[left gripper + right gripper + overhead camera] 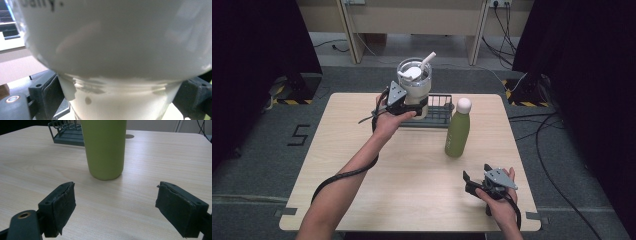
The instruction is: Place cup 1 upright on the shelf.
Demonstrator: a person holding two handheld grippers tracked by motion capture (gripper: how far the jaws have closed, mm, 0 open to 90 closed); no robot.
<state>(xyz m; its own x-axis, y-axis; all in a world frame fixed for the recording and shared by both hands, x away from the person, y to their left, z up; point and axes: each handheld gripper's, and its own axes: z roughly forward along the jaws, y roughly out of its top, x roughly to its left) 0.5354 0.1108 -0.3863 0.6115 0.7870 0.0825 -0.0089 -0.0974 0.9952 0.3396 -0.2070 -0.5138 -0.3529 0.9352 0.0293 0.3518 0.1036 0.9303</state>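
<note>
A white tumbler (414, 82) with a lid and a straw stands upright at the left end of a dark wire rack (441, 109) at the back of the table. My left gripper (416, 108) is shut on its narrow lower part. In the left gripper view the tumbler (112, 50) looms close, with a pad (50, 92) pressed against each side. Whether its base rests in the rack I cannot tell. A green bottle (458, 131) with a white cap stands right of centre. My right gripper (468, 184) sits open near the front right, with the bottle (105, 147) a short way ahead of its jaws.
The light wooden table (362, 165) has bare room across its left and front. The rack (66, 132) lies behind the bottle in the right gripper view. Dark curtains flank the table, and cables run over the floor at the right.
</note>
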